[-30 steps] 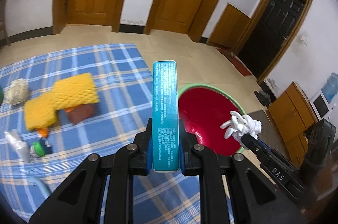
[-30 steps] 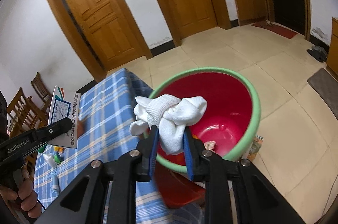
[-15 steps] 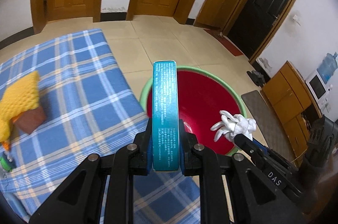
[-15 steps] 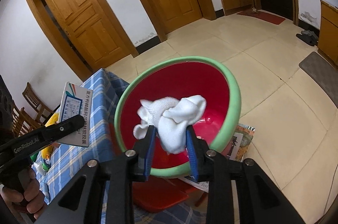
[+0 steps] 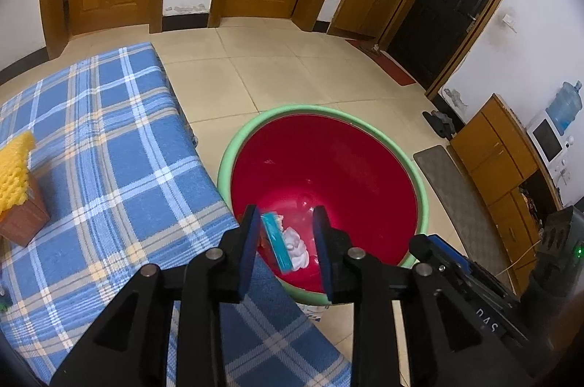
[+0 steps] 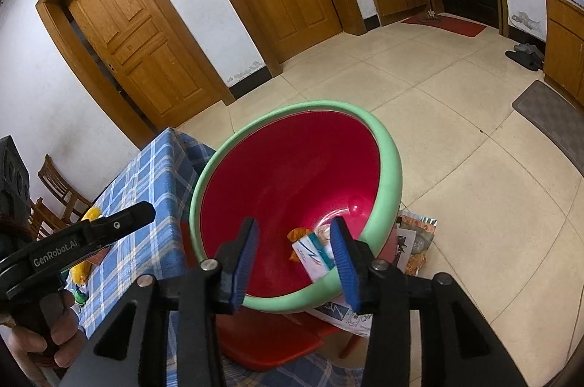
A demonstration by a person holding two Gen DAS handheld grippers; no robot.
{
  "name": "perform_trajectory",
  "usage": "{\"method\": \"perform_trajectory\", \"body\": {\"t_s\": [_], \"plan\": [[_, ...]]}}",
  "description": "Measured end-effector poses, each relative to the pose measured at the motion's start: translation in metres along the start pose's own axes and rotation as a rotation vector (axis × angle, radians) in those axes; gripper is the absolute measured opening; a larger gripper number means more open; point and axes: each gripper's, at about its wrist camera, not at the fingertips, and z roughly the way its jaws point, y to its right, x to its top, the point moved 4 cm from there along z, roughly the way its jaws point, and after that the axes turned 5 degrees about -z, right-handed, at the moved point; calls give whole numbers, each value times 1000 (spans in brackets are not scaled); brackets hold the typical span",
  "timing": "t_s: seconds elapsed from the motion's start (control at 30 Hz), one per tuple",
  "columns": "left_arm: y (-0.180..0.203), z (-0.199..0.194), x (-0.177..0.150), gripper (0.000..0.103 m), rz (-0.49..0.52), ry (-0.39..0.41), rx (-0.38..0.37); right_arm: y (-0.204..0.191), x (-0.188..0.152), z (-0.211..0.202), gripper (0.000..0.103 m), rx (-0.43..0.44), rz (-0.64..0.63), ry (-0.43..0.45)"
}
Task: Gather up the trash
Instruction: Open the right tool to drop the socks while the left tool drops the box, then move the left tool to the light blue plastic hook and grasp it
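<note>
1. Left gripper (image 5: 284, 246) and right gripper (image 6: 294, 257): fingers apart, holding nothing, both above the basin (image 5: 419, 182).
2. The teal box (image 5: 277, 242) and white cloth (image 5: 297, 246) lie at the basin bottom, touching.
3. Handling, judged: the box is light and stiff, so grip its flat faces; the cloth is soft, so pinch a fold.
4. On the table (image 5: 120, 146) beside the basin: a yellow sponge (image 5: 14, 168) on a brown block (image 5: 23, 217), likely light.
5. No obstruction is visible between the basin and the table.
</note>
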Motion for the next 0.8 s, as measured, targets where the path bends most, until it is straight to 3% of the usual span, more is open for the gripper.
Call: {"method": "perform_trajectory", "body": {"t_s": [0.4, 0.8], "plan": [[-15, -35, -8, 29, -51, 34, 22, -24, 4, -16, 59, 42, -38, 13], [-61, -88, -26, 29, -154, 89, 103, -65, -4, -26, 66, 109, -100, -10]]}}
